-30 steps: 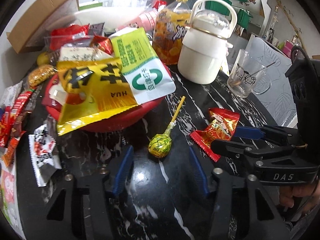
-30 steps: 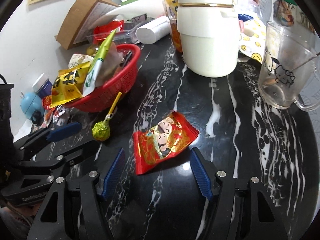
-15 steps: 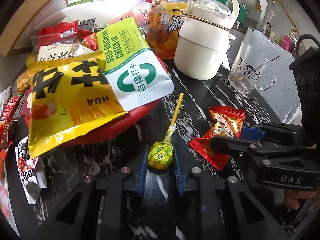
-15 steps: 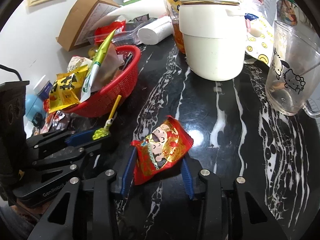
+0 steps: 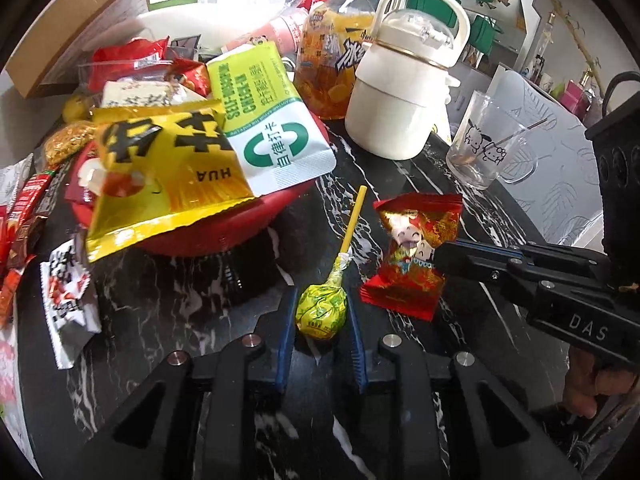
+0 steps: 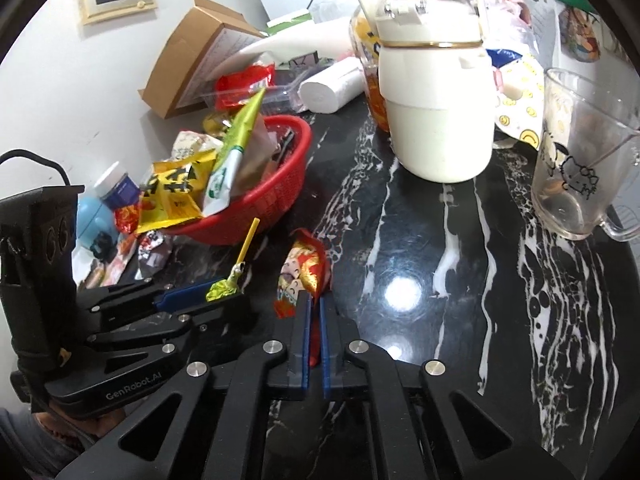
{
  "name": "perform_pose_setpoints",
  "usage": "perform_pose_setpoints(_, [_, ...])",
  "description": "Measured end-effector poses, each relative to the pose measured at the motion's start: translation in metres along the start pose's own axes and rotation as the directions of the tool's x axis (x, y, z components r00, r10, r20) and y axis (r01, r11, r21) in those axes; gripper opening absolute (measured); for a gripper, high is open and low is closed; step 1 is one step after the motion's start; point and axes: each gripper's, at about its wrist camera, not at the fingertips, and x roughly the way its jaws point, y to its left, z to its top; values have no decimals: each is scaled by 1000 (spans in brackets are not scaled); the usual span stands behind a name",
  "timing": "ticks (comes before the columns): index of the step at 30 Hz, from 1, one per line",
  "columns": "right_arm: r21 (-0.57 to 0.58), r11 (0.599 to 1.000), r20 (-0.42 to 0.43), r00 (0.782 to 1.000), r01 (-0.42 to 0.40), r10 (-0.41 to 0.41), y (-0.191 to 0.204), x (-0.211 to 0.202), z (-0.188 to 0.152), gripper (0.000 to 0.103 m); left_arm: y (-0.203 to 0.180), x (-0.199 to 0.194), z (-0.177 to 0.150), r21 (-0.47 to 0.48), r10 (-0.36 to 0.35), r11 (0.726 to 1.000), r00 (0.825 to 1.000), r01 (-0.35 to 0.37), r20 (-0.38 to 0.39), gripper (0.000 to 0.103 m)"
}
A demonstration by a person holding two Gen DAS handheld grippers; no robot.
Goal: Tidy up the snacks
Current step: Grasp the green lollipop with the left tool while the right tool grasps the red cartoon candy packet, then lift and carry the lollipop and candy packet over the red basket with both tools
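Note:
My left gripper (image 5: 320, 312) is shut on a green-wrapped lollipop (image 5: 321, 310) with a yellow stick, held just above the black marble table (image 5: 168, 296). It also shows in the right wrist view (image 6: 221, 290). My right gripper (image 6: 315, 308) is shut on a red and gold snack packet (image 6: 301, 272), which stands on edge; it also shows in the left wrist view (image 5: 412, 256). A red basket (image 6: 276, 192) piled with snack bags stands behind the lollipop, with a yellow bag (image 5: 160, 176) and a green-white pouch (image 5: 272, 128) on top.
A white kettle (image 6: 436, 108), an orange drink bottle (image 5: 332, 60) and a glass mug (image 6: 576, 168) stand at the back and right. Loose snack packets (image 5: 68, 292) lie left of the basket. A cardboard box (image 6: 188, 60) leans at the back wall.
Both grippers closed: the left on the lollipop, the right on the red packet. Both items have lifted off the table, and the packet has turned on edge.

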Motion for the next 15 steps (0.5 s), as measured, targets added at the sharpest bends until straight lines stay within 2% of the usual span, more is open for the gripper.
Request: perform_pose_setpoints(15, [-5,1000,65,998,13,-13,17,-34,-7,2,6,-50,-1,-45,13,999,996,-8,92,23])
